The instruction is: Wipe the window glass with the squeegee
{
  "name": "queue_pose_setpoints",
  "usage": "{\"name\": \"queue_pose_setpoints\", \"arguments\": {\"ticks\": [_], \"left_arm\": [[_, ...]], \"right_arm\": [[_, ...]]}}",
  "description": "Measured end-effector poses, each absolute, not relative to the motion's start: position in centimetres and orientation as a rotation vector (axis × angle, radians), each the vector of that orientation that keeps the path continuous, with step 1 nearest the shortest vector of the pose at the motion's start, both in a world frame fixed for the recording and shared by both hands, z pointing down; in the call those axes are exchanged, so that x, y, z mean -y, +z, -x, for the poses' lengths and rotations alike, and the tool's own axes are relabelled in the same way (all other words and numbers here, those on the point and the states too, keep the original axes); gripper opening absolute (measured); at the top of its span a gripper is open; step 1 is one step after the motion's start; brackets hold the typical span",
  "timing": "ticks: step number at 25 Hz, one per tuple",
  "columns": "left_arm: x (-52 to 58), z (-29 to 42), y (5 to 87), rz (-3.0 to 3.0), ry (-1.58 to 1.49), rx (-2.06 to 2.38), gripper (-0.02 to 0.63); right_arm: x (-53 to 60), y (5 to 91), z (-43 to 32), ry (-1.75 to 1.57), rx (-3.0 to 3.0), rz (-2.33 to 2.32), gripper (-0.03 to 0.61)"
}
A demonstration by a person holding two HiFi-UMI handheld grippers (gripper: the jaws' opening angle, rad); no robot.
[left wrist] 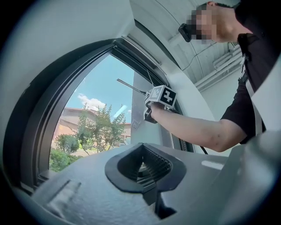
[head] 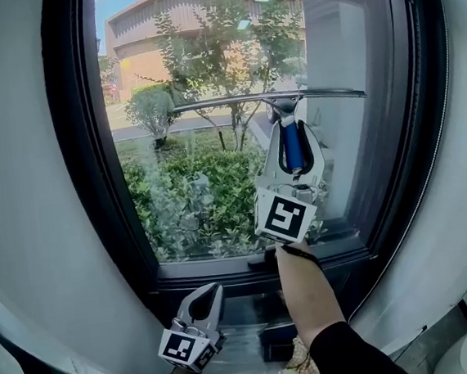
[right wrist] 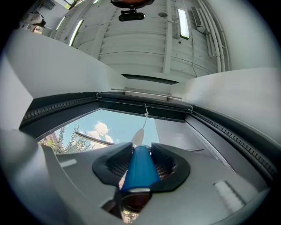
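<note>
The squeegee has a blue handle (head: 293, 145) and a long thin blade (head: 266, 99) that lies level against the upper half of the window glass (head: 197, 153). My right gripper (head: 292, 127) is shut on the handle and points up at the pane. In the right gripper view the blue handle (right wrist: 139, 169) fills the space between the pads of the right gripper (right wrist: 140, 162), and the blade (right wrist: 94, 137) crosses the sky beyond. My left gripper (head: 213, 289) hangs low below the sill, shut on nothing. In its own view the left gripper (left wrist: 145, 165) looks up at the right gripper's marker cube (left wrist: 163, 95).
A thick black frame (head: 93, 179) rings the glass, with a sill (head: 225, 267) along the bottom. A blind cord (right wrist: 144, 121) hangs from the top of the frame. A dark object (head: 277, 340) and a crumpled cloth (head: 297, 367) lie on the floor below.
</note>
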State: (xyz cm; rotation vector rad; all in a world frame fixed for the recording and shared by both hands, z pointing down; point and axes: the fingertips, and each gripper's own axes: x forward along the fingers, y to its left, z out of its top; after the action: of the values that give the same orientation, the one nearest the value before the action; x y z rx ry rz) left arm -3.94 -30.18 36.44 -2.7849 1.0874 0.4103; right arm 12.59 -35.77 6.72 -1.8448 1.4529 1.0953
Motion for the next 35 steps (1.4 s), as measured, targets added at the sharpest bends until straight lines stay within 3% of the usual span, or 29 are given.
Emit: {"name": "queue_pose_setpoints", "arguments": {"ticks": [35], "left_arm": [[30.9,4.8,34.8,2.722,0.469,-1.197,0.000]], "right_arm": [[35.3,14.5,-13.3,1.000,-1.551,1.931,0.129]]}}
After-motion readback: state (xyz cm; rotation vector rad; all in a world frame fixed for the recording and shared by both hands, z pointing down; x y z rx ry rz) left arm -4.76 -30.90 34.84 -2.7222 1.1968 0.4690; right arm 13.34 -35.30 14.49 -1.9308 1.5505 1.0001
